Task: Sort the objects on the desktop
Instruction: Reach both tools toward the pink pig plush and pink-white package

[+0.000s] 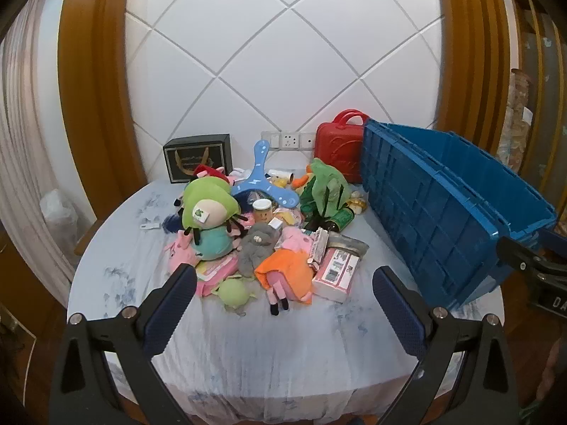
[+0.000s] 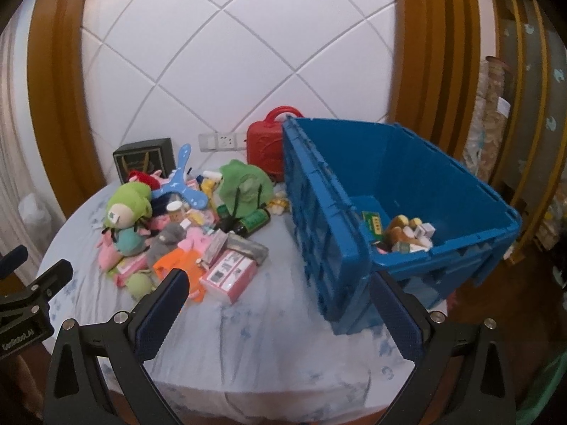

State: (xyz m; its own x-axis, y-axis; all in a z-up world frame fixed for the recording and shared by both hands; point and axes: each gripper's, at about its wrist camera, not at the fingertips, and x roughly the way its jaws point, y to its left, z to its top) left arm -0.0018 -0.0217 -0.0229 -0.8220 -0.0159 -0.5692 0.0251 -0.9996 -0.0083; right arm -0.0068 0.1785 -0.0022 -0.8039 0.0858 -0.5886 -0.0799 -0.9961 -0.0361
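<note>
With both tools standing wide and holding nothing, I start from the left tool, which hangs above the near edge of the surface, angled down at the pile. Nearest its fingers lie the pig plush in the orange dress and the small green plush head. Both should be light and soft; I would pinch each across the body, where the stuffing compresses and cannot slip.

The pink carton, just right of the pig plush, looks stiff and thin-walled. Grip it across its 2 long sides, gently, to avoid crushing.

The dark green bottles farther back, partly under a green cloth, are probably heavy, smooth and breakable. Take each at mid-body, square to the pads.

The blue boomerang is flat and rigid; grip 1 arm edge-on.

My right tool hovers before the blue crate, which stands on the right of the surface and already holds a few small items.
</note>
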